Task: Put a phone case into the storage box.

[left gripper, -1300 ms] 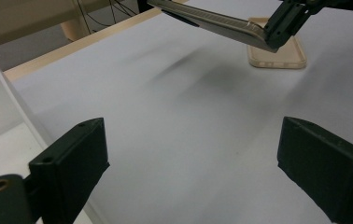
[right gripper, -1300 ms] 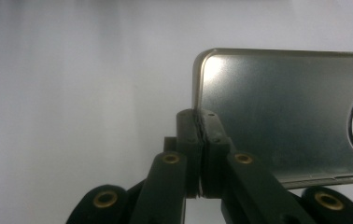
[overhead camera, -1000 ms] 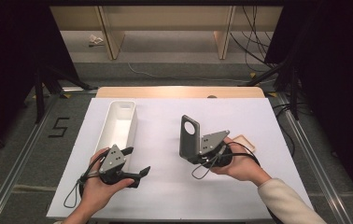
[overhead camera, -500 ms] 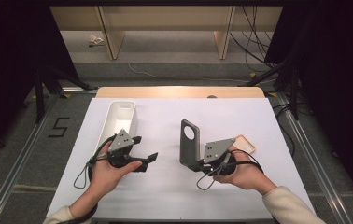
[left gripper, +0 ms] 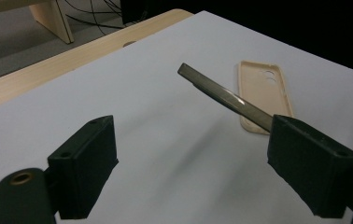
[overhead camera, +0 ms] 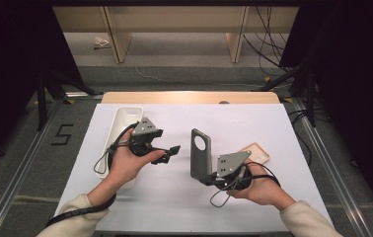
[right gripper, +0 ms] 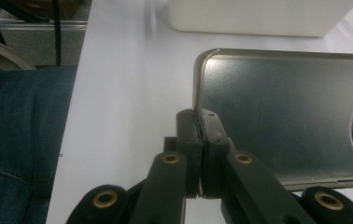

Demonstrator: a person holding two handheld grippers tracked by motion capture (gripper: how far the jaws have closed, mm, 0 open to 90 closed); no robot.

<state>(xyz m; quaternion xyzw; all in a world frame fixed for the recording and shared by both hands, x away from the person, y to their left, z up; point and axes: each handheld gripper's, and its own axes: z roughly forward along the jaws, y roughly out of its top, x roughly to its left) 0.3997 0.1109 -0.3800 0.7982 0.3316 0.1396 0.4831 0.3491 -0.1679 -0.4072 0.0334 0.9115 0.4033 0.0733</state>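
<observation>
White table (overhead camera: 174, 197), upright grey phone case (overhead camera: 201, 154)

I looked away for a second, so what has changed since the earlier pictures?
The left gripper, jaws open and empty, moved up the table toward the grey phone case. The right gripper stays shut on that case, standing on edge. The beige case and white tray kept still.

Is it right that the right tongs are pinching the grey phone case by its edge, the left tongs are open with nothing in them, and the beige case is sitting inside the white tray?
Not quite. The beige case lies flat on the white table cover, as the high view shows, apart from the white tray. The rest holds: the right tongs pinch the grey phone case by its edge, and the left tongs are open and empty.
</observation>
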